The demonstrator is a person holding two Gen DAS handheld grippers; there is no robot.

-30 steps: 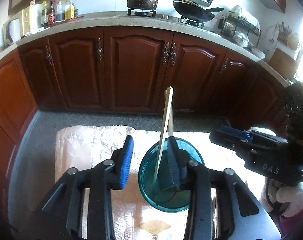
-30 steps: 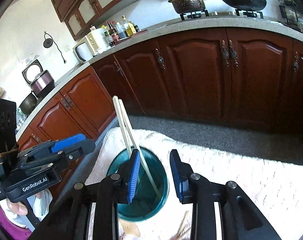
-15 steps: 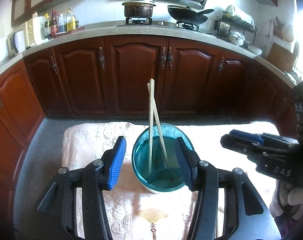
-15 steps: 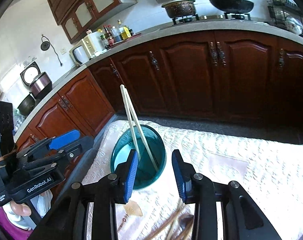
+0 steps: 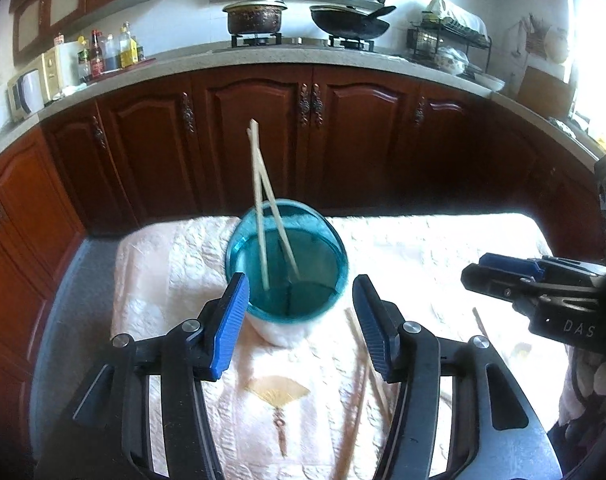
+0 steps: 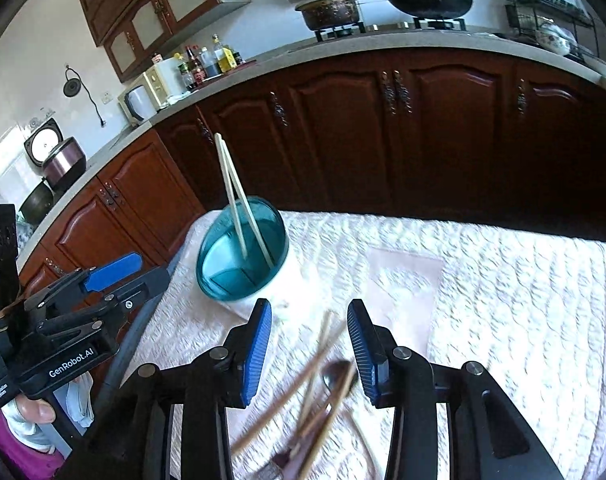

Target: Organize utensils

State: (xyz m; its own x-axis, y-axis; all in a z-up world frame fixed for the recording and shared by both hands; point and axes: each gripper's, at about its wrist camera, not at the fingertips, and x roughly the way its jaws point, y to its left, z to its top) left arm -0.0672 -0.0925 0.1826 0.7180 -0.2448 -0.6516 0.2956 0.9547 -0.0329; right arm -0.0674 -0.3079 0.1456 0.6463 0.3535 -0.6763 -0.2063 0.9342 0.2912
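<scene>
Two pale wooden chopsticks (image 5: 263, 216) already lean crossed in the translucent teal round holder (image 5: 287, 264) on the cream quilted cloth (image 6: 503, 300). Both tongs are empty and opening: the left gripper (image 5: 301, 320) just before the holder, the right gripper (image 6: 309, 350) over the loose brown chopsticks (image 6: 319, 372) and a metal spoon (image 6: 339, 376). Best to single out one piece, straddle its shaft squarely, then close.
</scene>
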